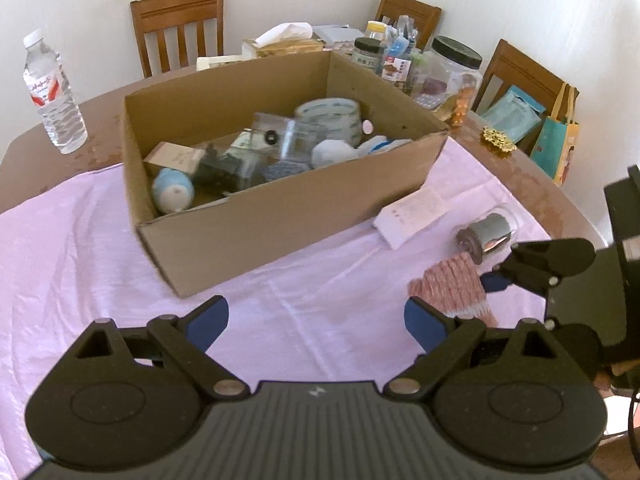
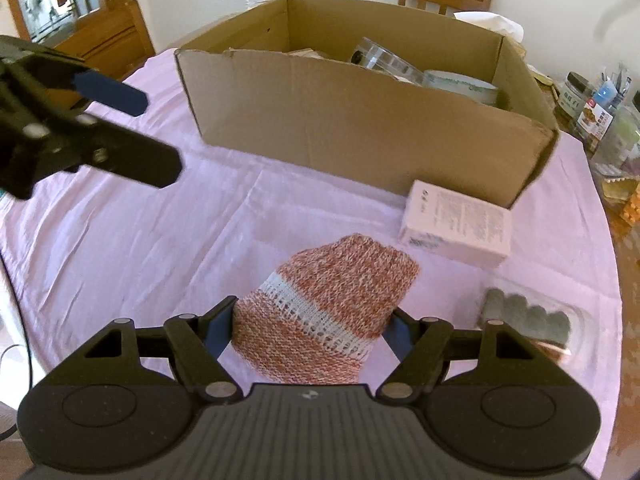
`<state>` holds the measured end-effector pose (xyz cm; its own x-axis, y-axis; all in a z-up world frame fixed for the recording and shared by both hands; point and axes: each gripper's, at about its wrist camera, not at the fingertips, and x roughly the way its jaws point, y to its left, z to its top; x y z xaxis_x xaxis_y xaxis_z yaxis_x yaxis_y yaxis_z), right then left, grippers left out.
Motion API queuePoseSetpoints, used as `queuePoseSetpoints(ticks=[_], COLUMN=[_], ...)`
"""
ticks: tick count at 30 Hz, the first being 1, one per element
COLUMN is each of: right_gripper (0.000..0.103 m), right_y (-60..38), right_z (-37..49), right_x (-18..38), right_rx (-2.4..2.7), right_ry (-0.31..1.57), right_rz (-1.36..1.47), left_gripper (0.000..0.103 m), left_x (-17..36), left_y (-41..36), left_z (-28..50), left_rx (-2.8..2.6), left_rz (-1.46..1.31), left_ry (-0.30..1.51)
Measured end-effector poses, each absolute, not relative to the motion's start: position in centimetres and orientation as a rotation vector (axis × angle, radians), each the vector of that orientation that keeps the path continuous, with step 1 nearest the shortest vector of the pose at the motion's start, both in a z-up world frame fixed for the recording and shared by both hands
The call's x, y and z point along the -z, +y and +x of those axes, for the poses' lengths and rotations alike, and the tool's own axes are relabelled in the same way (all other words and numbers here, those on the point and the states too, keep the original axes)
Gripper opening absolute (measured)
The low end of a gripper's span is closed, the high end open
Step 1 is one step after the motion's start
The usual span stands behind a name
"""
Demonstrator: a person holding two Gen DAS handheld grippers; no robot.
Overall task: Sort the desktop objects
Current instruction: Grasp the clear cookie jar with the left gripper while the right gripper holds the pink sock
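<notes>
Pink cloth (image 2: 160, 248) covers the surface; cardboard box (image 1: 280, 200) holds mixed clutter. Right tool (image 2: 312, 330) clamps a knitted orange-and-white sock (image 2: 336, 300), with pink carton (image 2: 456, 224) nearby, its print unreadable. Left tool (image 1: 316, 320) gapes wide, holding nothing.

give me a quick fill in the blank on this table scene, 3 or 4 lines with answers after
1. The right gripper is shut on the knitted ____.
2. The cardboard box stands on a ____ tablecloth.
3. The left gripper is ____, with nothing between its fingers.
4. The water bottle has a ____ cap.

Missing words: sock; pink; open; white
</notes>
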<state>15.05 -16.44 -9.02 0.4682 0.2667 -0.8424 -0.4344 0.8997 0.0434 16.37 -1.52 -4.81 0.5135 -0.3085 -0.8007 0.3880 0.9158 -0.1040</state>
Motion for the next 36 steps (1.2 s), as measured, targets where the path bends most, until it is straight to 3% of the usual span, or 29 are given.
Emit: queuePoseSetpoints(ticks=[36], right_gripper=[0.079], right_y=[-34.1], right_z=[10.9], right_x=[8.8], right_rx=[-0.299], right_ry=[0.989], right_rz=[-0.124], left_gripper=[0.095], left_x=[8.0], left_y=[-20.4], left_z=[17.6], left_rx=[0.410], left_rz=[-0.028], left_ry=[1.035])
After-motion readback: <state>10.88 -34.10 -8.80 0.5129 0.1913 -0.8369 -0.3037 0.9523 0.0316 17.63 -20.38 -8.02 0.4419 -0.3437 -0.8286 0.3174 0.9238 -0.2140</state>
